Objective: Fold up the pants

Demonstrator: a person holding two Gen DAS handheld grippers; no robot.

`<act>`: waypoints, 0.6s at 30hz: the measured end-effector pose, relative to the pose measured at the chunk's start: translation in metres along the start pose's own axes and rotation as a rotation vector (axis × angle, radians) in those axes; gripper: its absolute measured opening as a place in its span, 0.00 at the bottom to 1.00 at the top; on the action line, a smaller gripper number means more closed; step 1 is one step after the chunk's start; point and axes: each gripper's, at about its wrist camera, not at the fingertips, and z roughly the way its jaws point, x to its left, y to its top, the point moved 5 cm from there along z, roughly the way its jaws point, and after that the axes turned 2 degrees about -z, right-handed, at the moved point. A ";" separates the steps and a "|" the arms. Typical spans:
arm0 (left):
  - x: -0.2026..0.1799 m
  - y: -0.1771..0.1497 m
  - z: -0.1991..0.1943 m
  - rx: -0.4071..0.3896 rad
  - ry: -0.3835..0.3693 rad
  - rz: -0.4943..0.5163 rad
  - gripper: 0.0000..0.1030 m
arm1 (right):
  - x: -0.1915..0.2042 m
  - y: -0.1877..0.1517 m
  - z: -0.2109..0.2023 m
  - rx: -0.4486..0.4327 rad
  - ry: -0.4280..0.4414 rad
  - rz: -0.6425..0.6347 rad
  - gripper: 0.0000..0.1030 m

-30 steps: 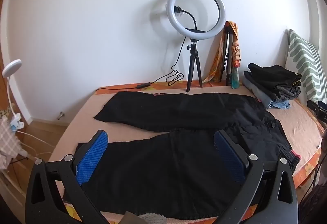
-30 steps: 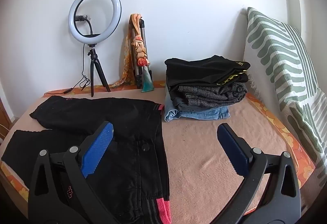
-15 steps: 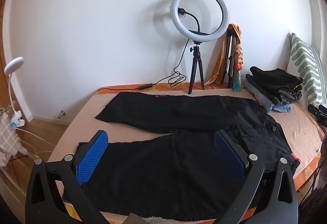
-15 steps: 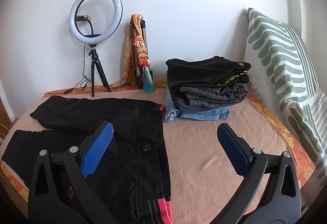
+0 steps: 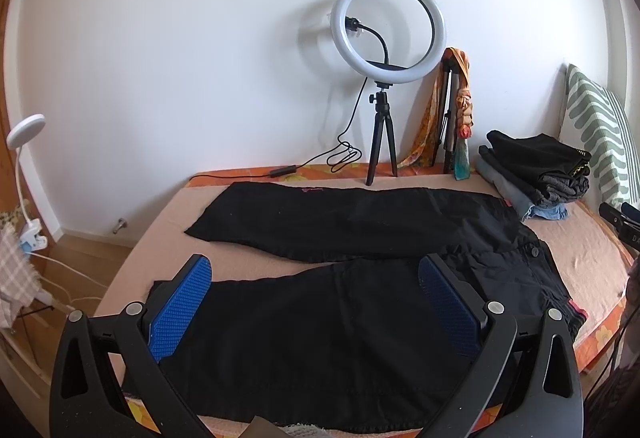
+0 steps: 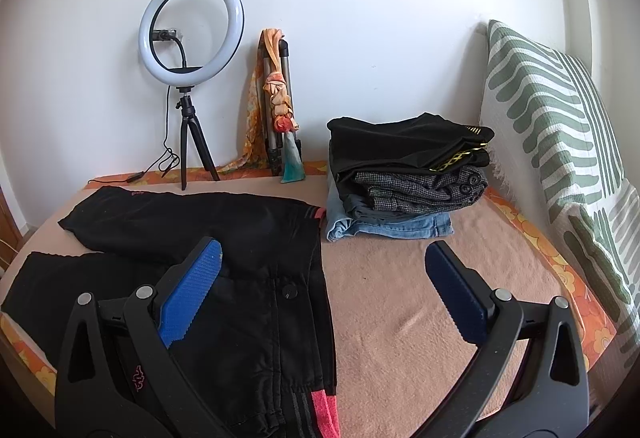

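Note:
Black pants (image 5: 340,294) lie spread flat on the bed, legs pointing left and apart, waist to the right. In the right wrist view the same pants (image 6: 240,278) show their waistband with a pink side stripe at the near edge. My left gripper (image 5: 316,302) hovers open above the near leg, nothing between its blue pads. Over the waist edge and the bare blanket, my right gripper (image 6: 324,290) is also open and holds nothing.
A stack of folded clothes (image 6: 404,174) sits at the back right of the bed (image 6: 420,298). A ring light on a tripod (image 5: 386,78) and a scarf-wrapped tripod (image 5: 454,114) stand against the wall. A green-striped pillow (image 6: 560,158) leans at the right. A clip lamp (image 5: 24,174) is off the bed's left side.
The left wrist view has shifted slightly left and back, so the clothes stack and pillow sit farther right. The right gripper has barely moved. The pants lie unchanged.

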 end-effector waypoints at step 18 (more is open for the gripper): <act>-0.001 0.003 0.000 -0.008 0.001 0.004 1.00 | 0.001 -0.001 0.001 0.001 -0.001 -0.002 1.00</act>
